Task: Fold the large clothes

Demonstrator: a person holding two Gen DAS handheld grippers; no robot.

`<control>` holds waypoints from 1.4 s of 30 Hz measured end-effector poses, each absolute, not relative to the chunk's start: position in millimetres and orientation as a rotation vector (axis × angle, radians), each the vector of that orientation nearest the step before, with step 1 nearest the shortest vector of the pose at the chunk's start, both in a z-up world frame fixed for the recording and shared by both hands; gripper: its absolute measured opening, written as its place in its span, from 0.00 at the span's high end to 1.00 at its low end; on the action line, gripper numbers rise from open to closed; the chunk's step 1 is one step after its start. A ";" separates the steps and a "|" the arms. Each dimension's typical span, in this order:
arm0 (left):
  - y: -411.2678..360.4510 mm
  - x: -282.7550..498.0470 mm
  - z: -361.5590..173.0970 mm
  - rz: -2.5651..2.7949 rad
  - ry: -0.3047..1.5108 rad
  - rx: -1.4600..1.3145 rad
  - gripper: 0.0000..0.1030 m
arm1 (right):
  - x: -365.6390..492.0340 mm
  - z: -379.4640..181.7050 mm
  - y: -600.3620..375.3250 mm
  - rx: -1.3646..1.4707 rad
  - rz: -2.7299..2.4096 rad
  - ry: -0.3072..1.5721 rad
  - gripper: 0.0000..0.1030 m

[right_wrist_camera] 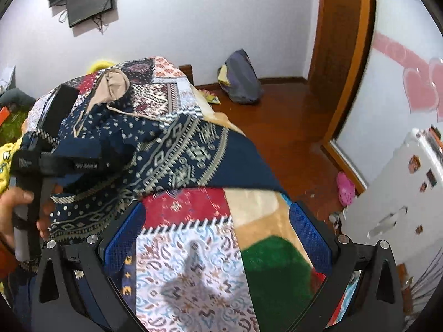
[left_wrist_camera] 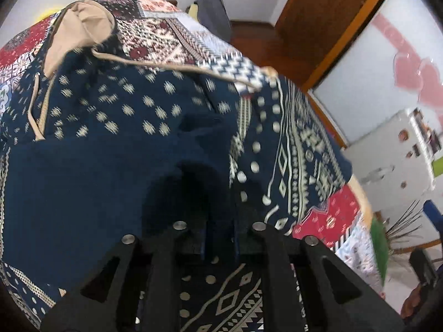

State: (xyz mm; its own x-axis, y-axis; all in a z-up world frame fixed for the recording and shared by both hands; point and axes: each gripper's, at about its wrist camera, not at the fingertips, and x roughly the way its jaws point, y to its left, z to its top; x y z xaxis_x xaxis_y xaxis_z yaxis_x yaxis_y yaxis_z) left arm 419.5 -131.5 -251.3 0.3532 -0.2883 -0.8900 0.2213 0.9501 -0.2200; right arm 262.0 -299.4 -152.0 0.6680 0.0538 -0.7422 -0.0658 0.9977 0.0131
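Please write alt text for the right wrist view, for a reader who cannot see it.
The open right tool hangs empty over a patchwork bedspread. Left of it, a navy patterned hoodie with a tan-lined hood lies on the bed, and a hand holds the left tool against its fabric. Behind are a wooden floor, white walls and a grey bag.

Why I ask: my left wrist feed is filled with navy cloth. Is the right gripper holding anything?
Observer: No. The right gripper is open wide, with nothing between its blue pads, above the multicoloured patchwork bedspread.
Operator: Is the garment near it?
Observer: The navy patterned hooded garment has its edge lying ahead of the open fingers, not between them.
Operator: Anything on the floor?
Observer: A pink clog lies on the wooden floor beside the bed.
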 end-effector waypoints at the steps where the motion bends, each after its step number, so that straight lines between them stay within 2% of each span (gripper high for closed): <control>1: -134.7 417.7 -251.7 -0.335 1.169 -0.049 0.83 | 261.7 -153.6 -302.6 -0.002 0.064 0.842 0.00; 2: -137.1 415.0 -250.2 -0.345 1.171 -0.033 0.79 | 261.2 -154.0 -304.6 0.007 0.063 0.845 0.00; 6: -139.5 399.6 -228.6 -0.406 1.146 -0.005 0.51 | 262.7 -154.9 -314.0 0.056 0.074 0.868 0.00; 10: -127.4 376.6 -190.1 -0.432 1.047 0.045 0.40 | 271.1 -155.8 -322.2 0.129 0.110 0.895 0.00; 14: -92.2 357.6 -157.7 -0.356 0.938 0.087 0.20 | 288.4 -165.1 -330.7 0.255 0.152 0.942 0.00; 22: -9.3 353.6 -168.1 -0.132 0.893 0.145 0.17 | 335.0 -206.0 -349.5 0.487 0.187 1.066 0.01; 27: 37.5 356.2 -188.7 -0.064 0.948 0.063 0.17 | 362.3 -247.8 -364.1 0.644 0.173 1.166 0.16; 31: 58.5 358.9 -202.1 -0.049 0.972 -0.018 0.17 | 377.2 -262.8 -372.2 0.686 0.136 1.153 0.25; 33: 66.7 362.6 -208.0 -0.045 0.990 -0.045 0.17 | 389.4 -266.0 -374.7 0.656 0.098 1.157 0.33; 36: 71.8 364.0 -210.2 -0.027 0.986 -0.049 0.17 | 404.3 -270.9 -382.4 0.698 0.056 1.141 0.39; 39: 77.5 362.0 -209.7 -0.017 0.981 -0.041 0.17 | 406.8 -271.4 -391.2 0.753 -0.047 1.125 0.64; 41: 80.9 358.6 -209.4 -0.006 0.973 -0.025 0.17 | 403.9 -264.7 -391.2 0.765 -0.080 1.100 0.88; 42: 82.5 356.3 -209.4 0.002 0.968 -0.012 0.17 | 400.6 -256.1 -387.1 0.731 -0.090 1.083 0.91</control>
State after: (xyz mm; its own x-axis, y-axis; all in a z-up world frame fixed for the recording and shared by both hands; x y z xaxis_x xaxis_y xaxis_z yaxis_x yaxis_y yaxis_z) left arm 356.3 82.5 -209.4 0.5667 -0.0038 -0.8239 -0.0073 0.9999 -0.0096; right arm 400.6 -387.1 -256.1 0.4889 0.2760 -0.8275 0.4093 0.7652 0.4970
